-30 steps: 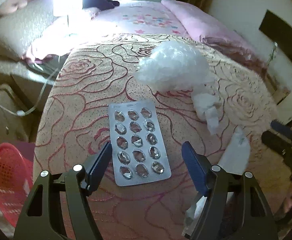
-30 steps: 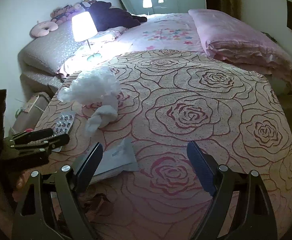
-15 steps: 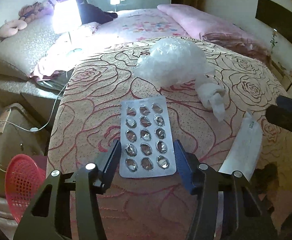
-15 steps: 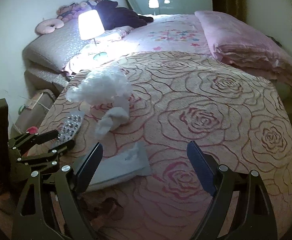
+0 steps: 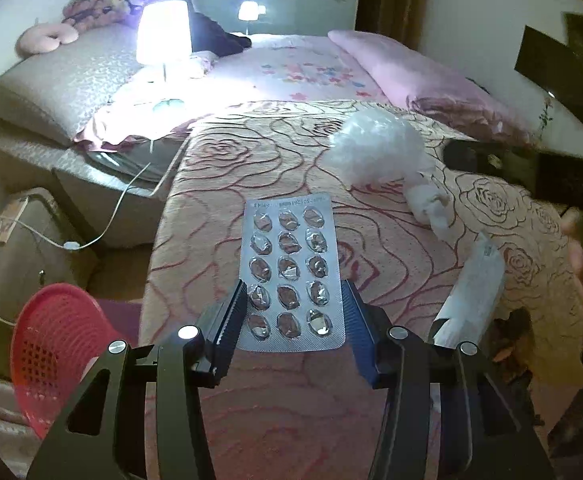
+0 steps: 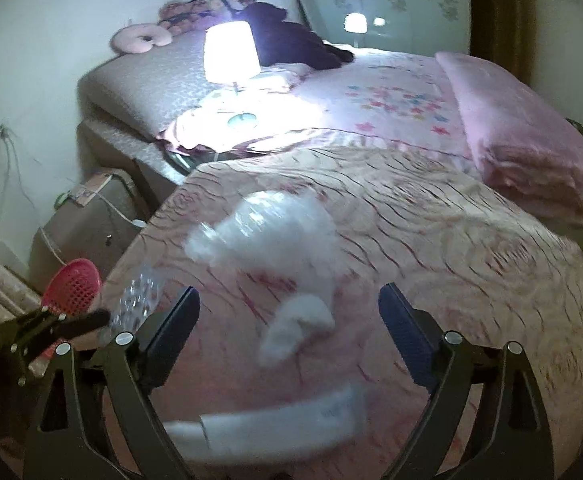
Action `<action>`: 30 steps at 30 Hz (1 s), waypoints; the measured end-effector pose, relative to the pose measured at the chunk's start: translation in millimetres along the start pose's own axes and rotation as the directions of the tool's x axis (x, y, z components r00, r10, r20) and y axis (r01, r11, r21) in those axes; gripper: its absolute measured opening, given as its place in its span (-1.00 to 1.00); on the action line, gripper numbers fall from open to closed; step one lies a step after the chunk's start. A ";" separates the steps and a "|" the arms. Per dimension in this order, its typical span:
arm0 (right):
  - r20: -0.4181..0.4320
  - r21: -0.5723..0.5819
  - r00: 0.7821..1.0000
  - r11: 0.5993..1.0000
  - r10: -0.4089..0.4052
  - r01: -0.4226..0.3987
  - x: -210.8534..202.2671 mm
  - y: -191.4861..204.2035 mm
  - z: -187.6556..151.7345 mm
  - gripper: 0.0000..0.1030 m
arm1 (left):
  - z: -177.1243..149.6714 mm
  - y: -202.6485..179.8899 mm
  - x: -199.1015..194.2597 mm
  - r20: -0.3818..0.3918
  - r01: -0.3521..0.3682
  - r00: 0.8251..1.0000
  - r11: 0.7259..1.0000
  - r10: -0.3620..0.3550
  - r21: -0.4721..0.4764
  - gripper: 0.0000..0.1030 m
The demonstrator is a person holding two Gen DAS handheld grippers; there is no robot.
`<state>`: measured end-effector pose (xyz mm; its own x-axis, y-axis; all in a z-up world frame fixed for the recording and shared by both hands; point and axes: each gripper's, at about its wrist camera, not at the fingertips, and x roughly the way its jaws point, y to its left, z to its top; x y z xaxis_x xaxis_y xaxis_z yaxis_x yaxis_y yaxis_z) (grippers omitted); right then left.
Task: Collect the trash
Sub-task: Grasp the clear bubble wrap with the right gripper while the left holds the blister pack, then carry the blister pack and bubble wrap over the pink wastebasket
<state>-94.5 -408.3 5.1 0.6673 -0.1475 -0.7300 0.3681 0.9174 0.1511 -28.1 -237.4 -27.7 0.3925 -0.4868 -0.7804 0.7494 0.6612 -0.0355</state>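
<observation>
Rose-patterned bedspread (image 5: pixel 251 184) covers the bed edge. At far left, a red mesh basket (image 5: pixel 51 344) sits below on the floor. Left gripper (image 5: pixel 293 320) is clamped on an emptied blister pack (image 5: pixel 289 268), jaws closing. Right of it lie a crumpled plastic bag (image 5: pixel 375 152), a tissue wad (image 5: pixel 427 204) and a paper wrapper (image 5: pixel 475 288). Right gripper (image 6: pixel 289 324) is unclenched and empty, jaws opening above the tissue wad

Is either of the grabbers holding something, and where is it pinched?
The left gripper holds the pill sheet by its two long side edges, near the bottom end. The right gripper is opening with nothing gripped.
</observation>
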 end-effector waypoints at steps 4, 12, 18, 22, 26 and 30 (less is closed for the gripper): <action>-0.016 -0.036 1.000 0.999 0.009 -0.010 21.3 13.5 17.3 0.76 | -7.0 9.0 -7.5 0.003 -0.013 1.000 1.000 0.013 -0.016 -0.10; -0.075 -0.070 0.997 0.997 -0.030 0.024 64.4 28.5 27.8 0.76 | -19.2 30.9 -17.2 -0.001 -0.033 0.999 0.998 0.033 -0.061 -0.10; -0.120 -0.068 0.992 0.997 -0.031 0.023 79.0 31.6 21.9 0.36 | -23.7 40.7 -21.8 -0.002 -0.043 0.999 0.995 0.043 -0.092 -0.10; -0.128 -0.062 0.992 0.998 -0.014 0.006 77.4 32.8 15.4 -0.05 | -24.5 43.8 -22.5 -0.005 -0.047 0.999 0.993 0.047 -0.106 -0.10; -0.105 -0.053 0.994 0.998 0.024 -0.030 61.9 37.4 11.5 -0.15 | -23.8 44.1 -22.4 -0.005 -0.051 0.999 0.992 0.051 -0.112 -0.10; -0.075 -0.061 0.996 0.996 0.055 -0.060 43.7 43.9 6.9 -0.15 | -22.9 42.0 -23.7 0.000 -0.050 0.999 0.993 0.051 -0.110 -0.10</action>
<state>-44.7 -377.0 -15.6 0.6362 -0.0688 -0.7684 0.2874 0.9455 0.1532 -18.2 -185.0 -25.0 0.4300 -0.4529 -0.7810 0.6656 0.7435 -0.0647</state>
